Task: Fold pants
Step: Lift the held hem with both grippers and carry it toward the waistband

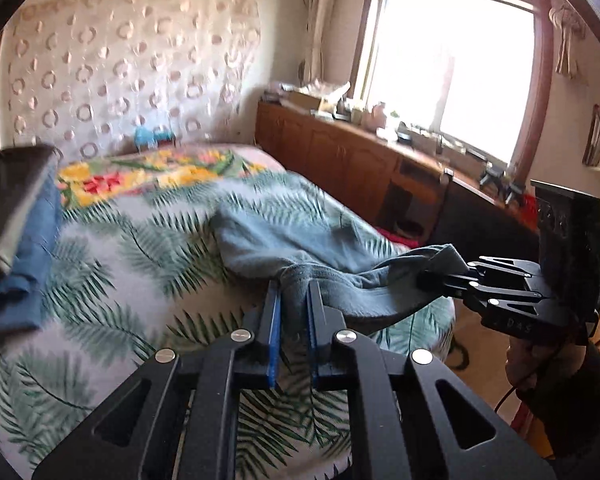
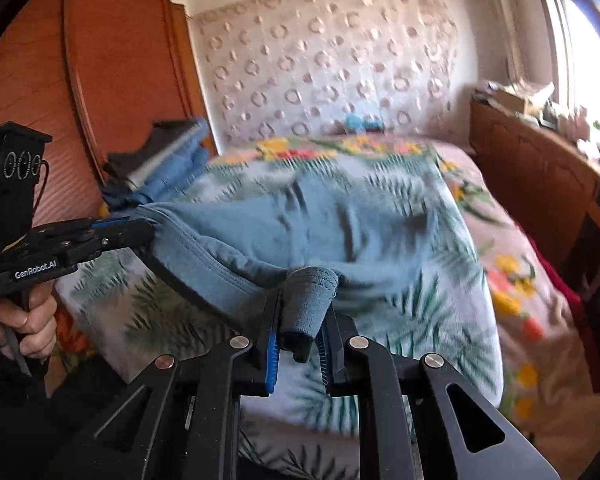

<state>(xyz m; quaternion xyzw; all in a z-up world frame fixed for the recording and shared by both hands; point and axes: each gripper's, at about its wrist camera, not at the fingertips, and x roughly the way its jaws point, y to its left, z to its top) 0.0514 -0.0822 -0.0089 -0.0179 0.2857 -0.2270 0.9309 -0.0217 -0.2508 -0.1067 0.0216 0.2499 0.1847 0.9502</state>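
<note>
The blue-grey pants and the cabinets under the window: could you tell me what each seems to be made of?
The pants look like soft, matte knit cotton or fleece: they sag and bunch where the left gripper and right gripper pinch them, with a stitched hem along the edge. The cabinets appear to be reddish-brown wood or veneer with a slight sheen and panelled doors.

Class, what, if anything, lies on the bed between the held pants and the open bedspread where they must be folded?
Nothing visible. The blue-grey cotton pants hang between both grippers over bare leaf-print bedspread; the stack of folded blue and dark clothes sits off to the side by the headboard.
</note>
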